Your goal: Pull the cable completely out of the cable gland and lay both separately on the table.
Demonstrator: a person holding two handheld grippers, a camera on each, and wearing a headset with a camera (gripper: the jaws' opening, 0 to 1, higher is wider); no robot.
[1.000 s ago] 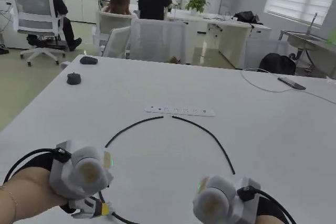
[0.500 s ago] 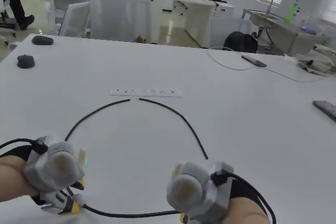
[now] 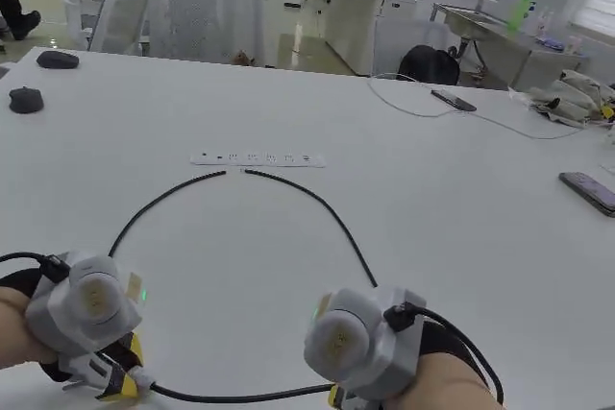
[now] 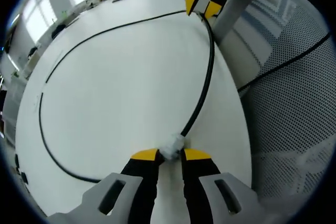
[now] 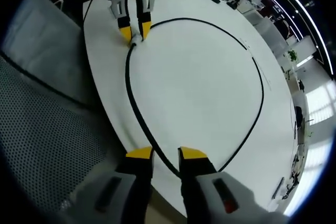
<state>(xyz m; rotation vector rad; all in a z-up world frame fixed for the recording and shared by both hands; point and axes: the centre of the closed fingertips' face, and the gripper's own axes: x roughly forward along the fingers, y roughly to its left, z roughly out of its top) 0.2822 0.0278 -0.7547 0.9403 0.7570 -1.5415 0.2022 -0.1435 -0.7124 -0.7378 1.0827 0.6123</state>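
The cable gland (image 4: 172, 147) is a small white lump, and the left gripper (image 4: 170, 155) pinches it between its yellow fingers (image 4: 144, 156), right at the near edge of the tabletop (image 3: 461, 237). The black cable (image 4: 202, 82) runs through the gland and is not out yet. It lies in a big ring on the tabletop, and its two ends almost meet by the white plug strip (image 3: 255, 157) far from the person. The right gripper (image 5: 164, 154) has the cable running between its fingers, which stand a little apart, and I cannot tell if they squeeze it. If they do not squeeze, they may just slide along the cable and nothing comes out. The gland is small, so a hard tug may pop it out of the left fingers. It is so near the edge that it may then fall off the tabletop. The cable is long, so one pull is likely not enough, and each new grab is a chance to drop it. The ring may also twist and jam at the gland, or swing and knock the plug strip
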